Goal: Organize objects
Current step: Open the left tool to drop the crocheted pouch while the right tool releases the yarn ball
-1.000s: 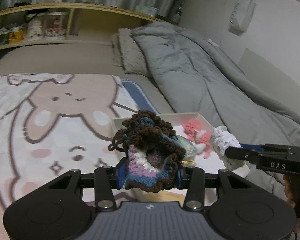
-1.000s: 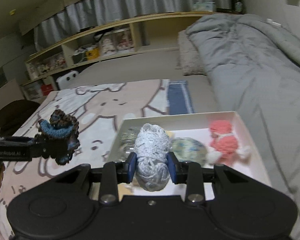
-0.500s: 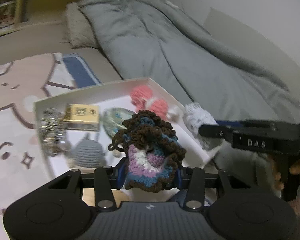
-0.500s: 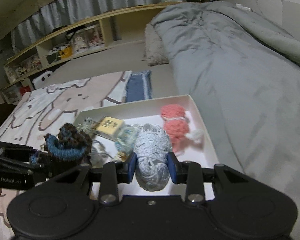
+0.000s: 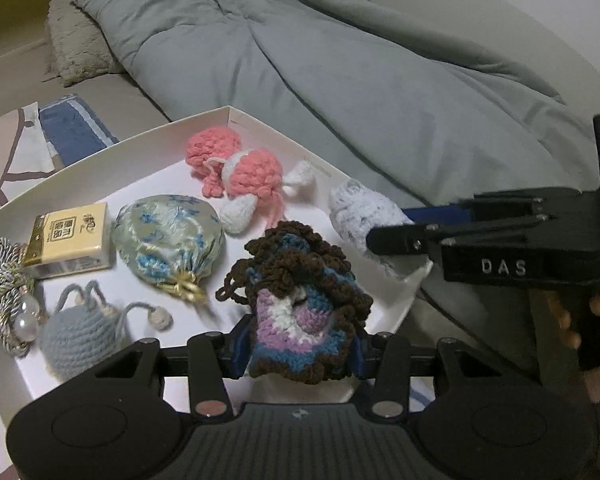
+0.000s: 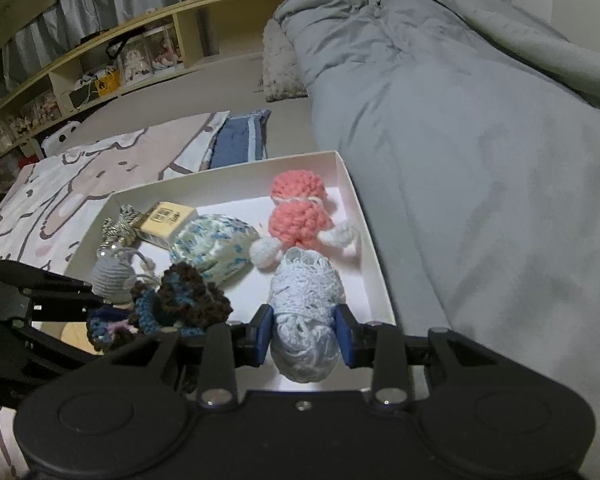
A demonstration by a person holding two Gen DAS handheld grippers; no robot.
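My left gripper [image 5: 300, 350] is shut on a brown, blue and purple crochet pouch [image 5: 300, 312] and holds it over the near edge of the white box [image 5: 100, 152]. My right gripper [image 6: 304, 334] is shut on a pale blue lace pouch [image 6: 304, 312] over the box's near right corner [image 6: 380, 280]. In the box lie a pink crochet doll [image 5: 240, 168], a floral drawstring bag [image 5: 168, 236], a grey crochet ball [image 5: 80, 336], a yellow card box [image 5: 70, 236] and a tassel charm [image 5: 8, 288]. The lace pouch also shows in the left wrist view [image 5: 364, 216].
The box rests on a bed with a bunny-print blanket [image 6: 80, 176]. A grey duvet [image 6: 480, 120] lies to the right, right beside the box. A grey pillow [image 6: 280, 64] and a wooden shelf [image 6: 120, 64] with small items stand at the back.
Both grippers have moved forward and down with their pouches, from beside the box to over its near edge. The box contents now fill more of each view.
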